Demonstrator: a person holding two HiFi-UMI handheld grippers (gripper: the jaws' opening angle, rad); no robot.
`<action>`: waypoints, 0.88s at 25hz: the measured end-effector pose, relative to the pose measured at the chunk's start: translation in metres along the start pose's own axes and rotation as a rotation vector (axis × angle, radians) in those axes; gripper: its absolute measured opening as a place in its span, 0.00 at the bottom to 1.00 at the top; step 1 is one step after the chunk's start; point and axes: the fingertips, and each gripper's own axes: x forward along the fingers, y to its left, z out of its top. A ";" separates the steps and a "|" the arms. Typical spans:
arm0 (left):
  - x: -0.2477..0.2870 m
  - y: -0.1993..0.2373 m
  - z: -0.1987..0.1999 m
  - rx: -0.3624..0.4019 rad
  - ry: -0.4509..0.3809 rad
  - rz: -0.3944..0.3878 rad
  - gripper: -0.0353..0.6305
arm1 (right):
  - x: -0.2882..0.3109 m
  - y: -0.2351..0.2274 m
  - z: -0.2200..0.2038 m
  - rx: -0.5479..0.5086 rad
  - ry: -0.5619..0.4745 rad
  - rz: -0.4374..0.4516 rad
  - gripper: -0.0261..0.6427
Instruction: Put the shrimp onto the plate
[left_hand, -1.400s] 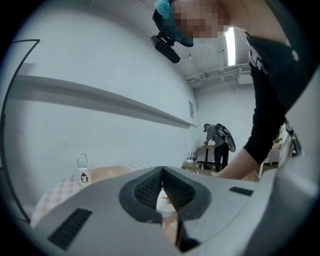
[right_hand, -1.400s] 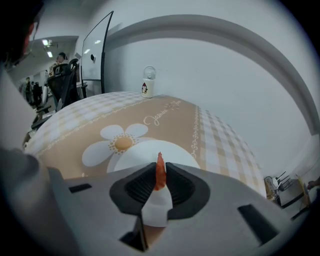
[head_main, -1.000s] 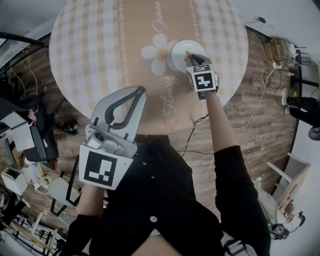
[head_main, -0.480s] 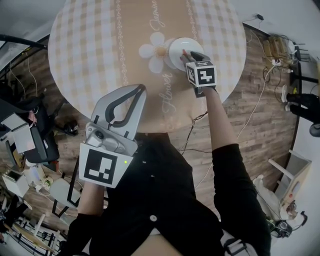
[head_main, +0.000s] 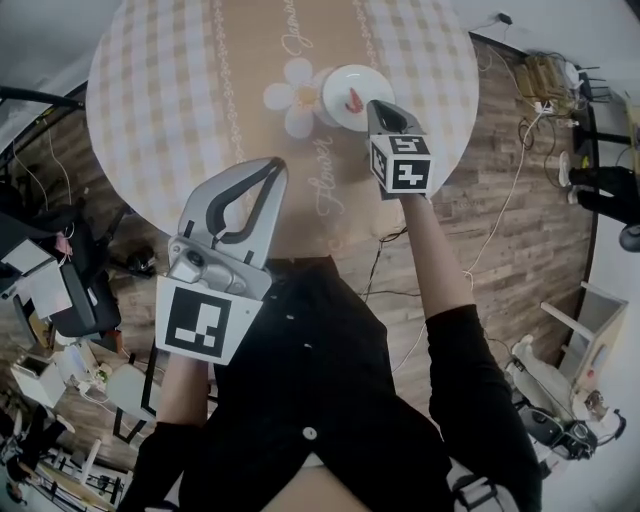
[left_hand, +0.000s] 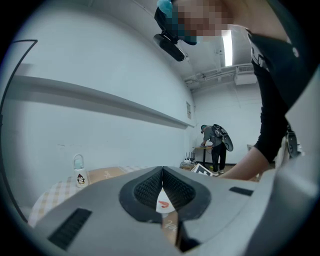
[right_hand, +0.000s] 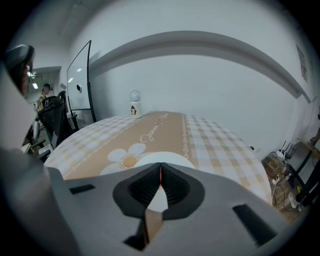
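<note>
A red shrimp lies on the small white plate at the near right of the round table. My right gripper hovers just at the plate's near rim, shut and empty, a short way from the shrimp. In the right gripper view the shut jaws cover most of the plate. My left gripper is shut and held back over the table's near edge. Through the gap under its tips the shrimp shows on the plate.
The table has a beige checked cloth with a printed flower left of the plate. A small penguin bottle stands at the far edge. Cables and clutter lie on the wooden floor to the right.
The right gripper drew back from the plate toward me, and the shrimp that was at its tips now lies free on the plate. The left gripper stayed about the same.
</note>
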 end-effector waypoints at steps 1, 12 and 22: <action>0.000 -0.001 0.000 -0.001 0.001 -0.002 0.06 | -0.006 0.002 0.003 -0.007 -0.012 -0.004 0.04; 0.000 -0.015 0.010 0.009 -0.013 -0.025 0.06 | -0.081 0.025 0.037 -0.061 -0.161 -0.024 0.04; 0.003 -0.029 0.027 0.045 -0.048 -0.056 0.06 | -0.147 0.029 0.051 -0.075 -0.261 -0.064 0.04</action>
